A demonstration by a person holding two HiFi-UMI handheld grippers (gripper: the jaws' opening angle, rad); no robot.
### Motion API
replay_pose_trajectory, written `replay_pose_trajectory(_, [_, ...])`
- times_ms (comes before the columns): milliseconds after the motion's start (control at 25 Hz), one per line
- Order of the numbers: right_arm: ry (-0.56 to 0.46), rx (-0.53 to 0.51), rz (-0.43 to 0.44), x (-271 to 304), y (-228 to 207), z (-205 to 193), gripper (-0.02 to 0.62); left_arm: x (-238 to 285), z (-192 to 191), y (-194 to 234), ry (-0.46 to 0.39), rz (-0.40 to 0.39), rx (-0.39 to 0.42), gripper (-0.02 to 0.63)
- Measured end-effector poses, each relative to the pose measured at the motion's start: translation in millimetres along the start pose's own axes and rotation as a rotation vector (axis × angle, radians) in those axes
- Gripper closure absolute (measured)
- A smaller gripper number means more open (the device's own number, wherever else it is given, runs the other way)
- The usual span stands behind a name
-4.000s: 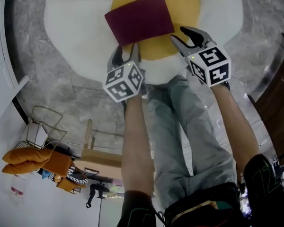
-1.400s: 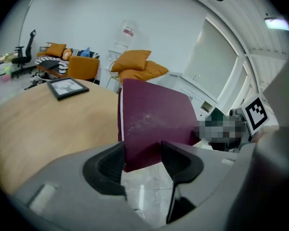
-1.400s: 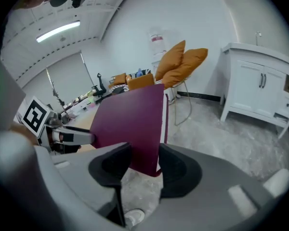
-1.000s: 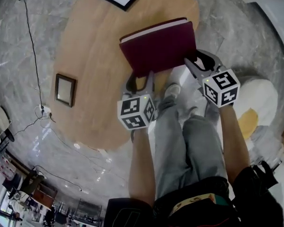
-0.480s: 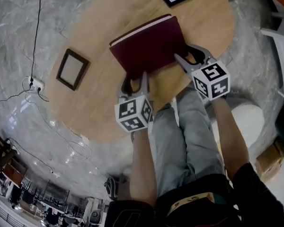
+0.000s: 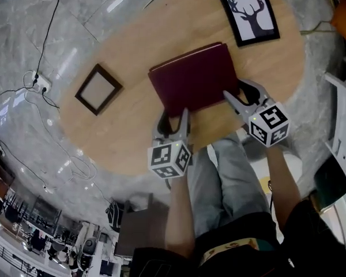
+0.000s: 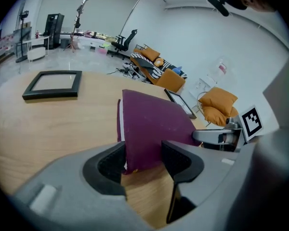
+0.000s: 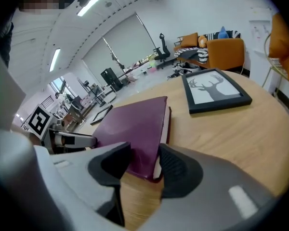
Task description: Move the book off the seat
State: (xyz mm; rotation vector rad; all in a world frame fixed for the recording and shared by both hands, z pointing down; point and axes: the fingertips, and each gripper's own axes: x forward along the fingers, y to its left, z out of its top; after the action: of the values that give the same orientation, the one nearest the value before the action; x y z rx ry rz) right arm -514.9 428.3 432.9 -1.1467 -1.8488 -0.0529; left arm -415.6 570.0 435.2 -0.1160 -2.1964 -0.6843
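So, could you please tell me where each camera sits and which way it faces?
Head view: on the person's head, steeply down at table, book; forearms, legs, left gripper, right gripper show.
Left gripper view: on that gripper, facing across the table; its jaws around the book's corner.
Right gripper view: on that gripper, facing the deer picture; book between its jaws, which just opened further.
All share the book; each gripper view shows the other gripper.
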Motion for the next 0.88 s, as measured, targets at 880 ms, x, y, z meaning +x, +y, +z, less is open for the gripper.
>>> replay_pose_trajectory(880, [-0.049,-0.023,-0.132,-37,91,131,0.467,-87,145,-1,-0.058,-0.023,0.093,0.528])
